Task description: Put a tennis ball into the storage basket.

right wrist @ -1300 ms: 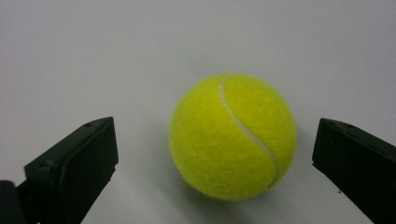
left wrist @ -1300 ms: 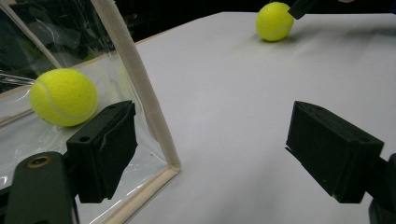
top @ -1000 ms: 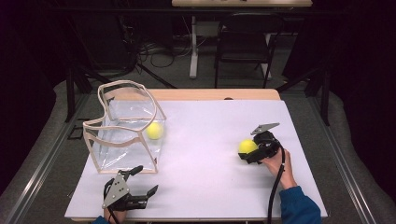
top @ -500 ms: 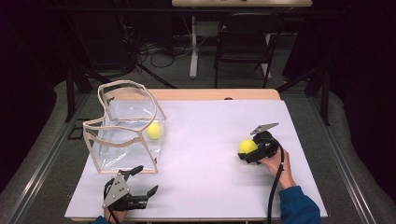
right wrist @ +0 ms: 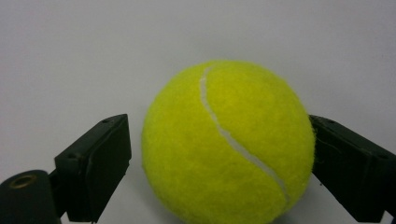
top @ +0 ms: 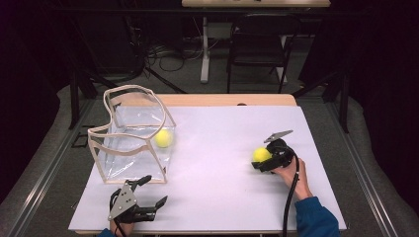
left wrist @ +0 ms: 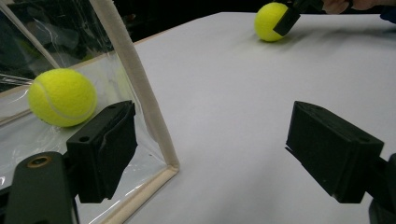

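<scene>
A yellow tennis ball (top: 260,153) (right wrist: 229,140) lies on the white table (top: 217,133) at the right. My right gripper (top: 262,159) (right wrist: 219,163) straddles it and its jaws have just been closing. One pad touches the ball, while a narrow gap remains at the other. A second tennis ball (top: 163,138) (left wrist: 62,97) sits inside a clear bag with beige trim (top: 131,143) at the left. My left gripper (top: 157,189) (left wrist: 210,149) rests open near the table's front edge, just in front of the bag's corner (left wrist: 140,93), with nothing between its jaws.
In the left gripper view the right-hand ball (left wrist: 270,21) shows far off with a black jaw against it. A black chair (top: 257,49) and cables stand on the floor beyond the table's far edge.
The right gripper's jaws stand closer about the ball. The hands, both balls and the bag have not moved.
</scene>
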Demonstrator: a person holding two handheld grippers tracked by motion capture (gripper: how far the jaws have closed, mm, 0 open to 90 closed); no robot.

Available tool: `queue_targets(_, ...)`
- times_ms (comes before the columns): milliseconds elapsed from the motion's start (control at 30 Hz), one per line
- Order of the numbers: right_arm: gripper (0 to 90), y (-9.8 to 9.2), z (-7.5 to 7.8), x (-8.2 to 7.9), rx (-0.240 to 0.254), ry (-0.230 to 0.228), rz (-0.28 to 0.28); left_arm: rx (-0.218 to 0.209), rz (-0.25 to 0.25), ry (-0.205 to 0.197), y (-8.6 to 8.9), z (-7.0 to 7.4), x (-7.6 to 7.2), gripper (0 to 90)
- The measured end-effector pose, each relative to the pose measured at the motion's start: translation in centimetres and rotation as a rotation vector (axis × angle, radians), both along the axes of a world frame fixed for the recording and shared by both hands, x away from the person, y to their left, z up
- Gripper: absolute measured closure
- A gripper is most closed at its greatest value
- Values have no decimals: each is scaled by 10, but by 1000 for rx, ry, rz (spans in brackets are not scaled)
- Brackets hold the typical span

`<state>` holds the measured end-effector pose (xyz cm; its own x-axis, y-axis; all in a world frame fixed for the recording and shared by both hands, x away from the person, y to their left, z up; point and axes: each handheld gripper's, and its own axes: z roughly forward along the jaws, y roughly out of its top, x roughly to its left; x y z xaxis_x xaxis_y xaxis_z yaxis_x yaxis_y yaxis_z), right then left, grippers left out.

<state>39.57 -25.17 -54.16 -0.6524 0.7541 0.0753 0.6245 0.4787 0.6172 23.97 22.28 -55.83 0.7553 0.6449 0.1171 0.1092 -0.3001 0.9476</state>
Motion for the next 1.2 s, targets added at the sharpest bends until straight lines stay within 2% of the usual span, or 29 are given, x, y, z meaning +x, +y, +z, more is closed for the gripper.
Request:
queue_targets(400, 246, 0, -2, 1, -25, 16, -6, 1, -3, 3, 0, 0, 0, 159)
queue_targets(567, 253, 0, -1, 1, -26, 19, -8, 1, -4, 3, 0, 0, 0, 159)
queue_targets(900, 255, 1, 2, -1, -31, -15, -5, -1, -4, 2, 0, 0, 0, 159)
queue_targets(1200, 256, 3, 6, -3, -32, -23, 3, 0, -3, 2, 0, 0, 0, 159)
